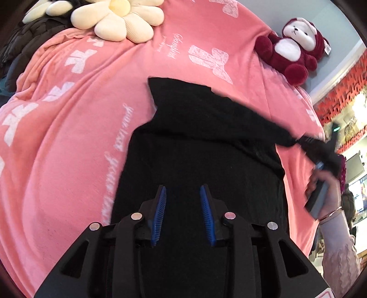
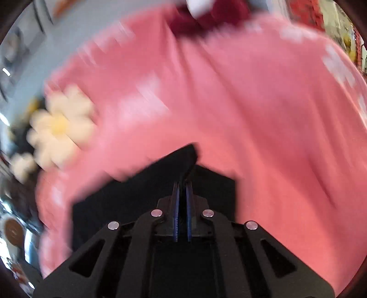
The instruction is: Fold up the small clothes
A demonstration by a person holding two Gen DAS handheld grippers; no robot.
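I've got the right gripper clamped on the black garment's edge — pulling it taut to fold. My left gripper hovers apart above the cloth, empty — ready to pin it against the pink blanket.

we see the black knit garment lying on the pink fleece blanket, the cream flower-shaped cushion behind it at left, the maroon plush bear at right.

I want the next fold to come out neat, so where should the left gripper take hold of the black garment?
Probably at the far left corner of the black garment, coming from the pink blanket side. That corner lies flat and free, while the right gripper already pinches the opposite end. The left gripper hangs open over the middle.
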